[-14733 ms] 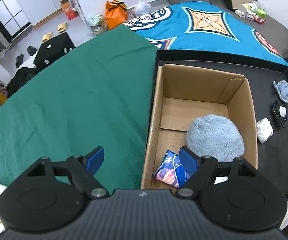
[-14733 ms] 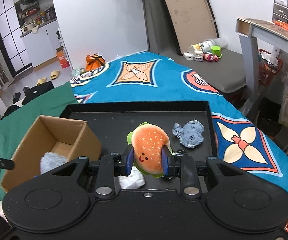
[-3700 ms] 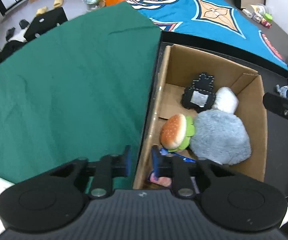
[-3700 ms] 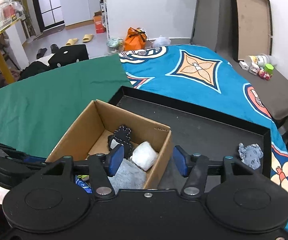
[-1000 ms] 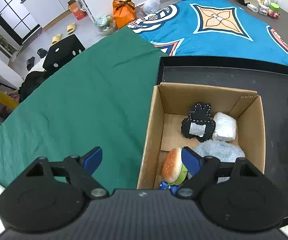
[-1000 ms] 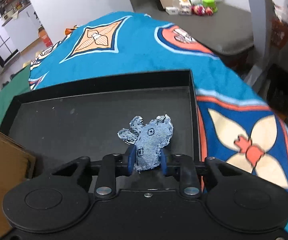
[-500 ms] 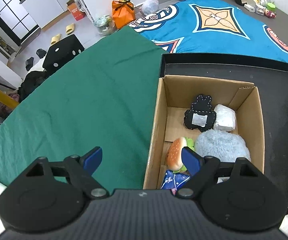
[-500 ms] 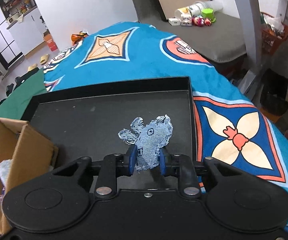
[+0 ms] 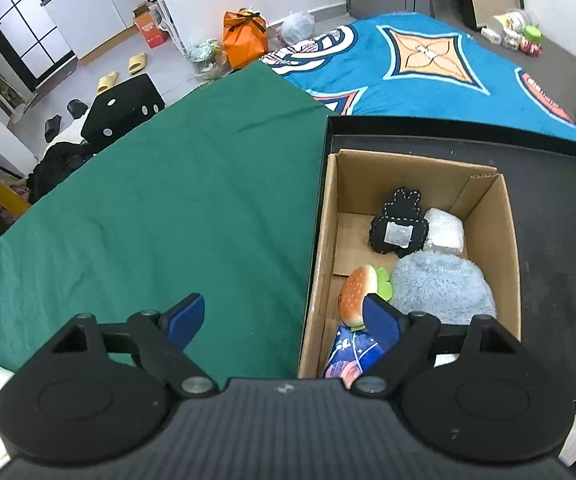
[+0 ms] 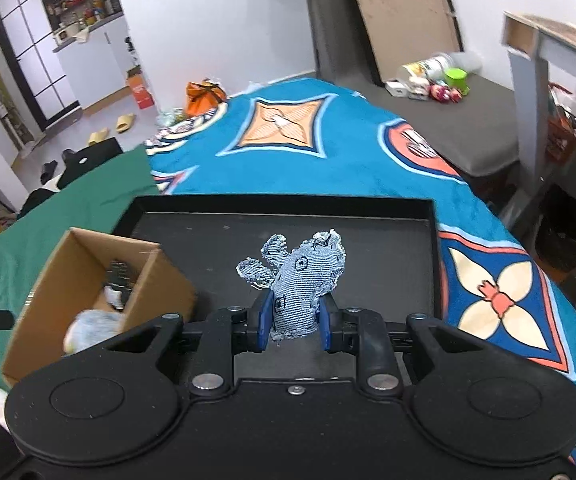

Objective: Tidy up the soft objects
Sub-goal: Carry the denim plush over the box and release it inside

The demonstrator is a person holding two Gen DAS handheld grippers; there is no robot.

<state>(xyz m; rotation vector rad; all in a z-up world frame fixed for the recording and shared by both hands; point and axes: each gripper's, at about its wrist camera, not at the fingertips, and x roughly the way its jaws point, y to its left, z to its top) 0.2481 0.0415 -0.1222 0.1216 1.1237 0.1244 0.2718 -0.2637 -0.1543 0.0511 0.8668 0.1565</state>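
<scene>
Right hand-held gripper [image 10: 293, 320], angling downward above the black tray [image 10: 367, 240], is pinching the denim toy [image 10: 299, 280] upright, ears uppermost; left hand-held gripper [image 9: 284, 318] is gaping wide, empty.

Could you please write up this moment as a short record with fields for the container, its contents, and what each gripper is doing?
container: cardboard box standing in the black tray
contents: burger plush, fluffy blue plush, black felt toy, white bundle, printed pouch
left gripper: open, empty, over the box's near left corner
right gripper: shut on the denim toy, held above the tray
</scene>
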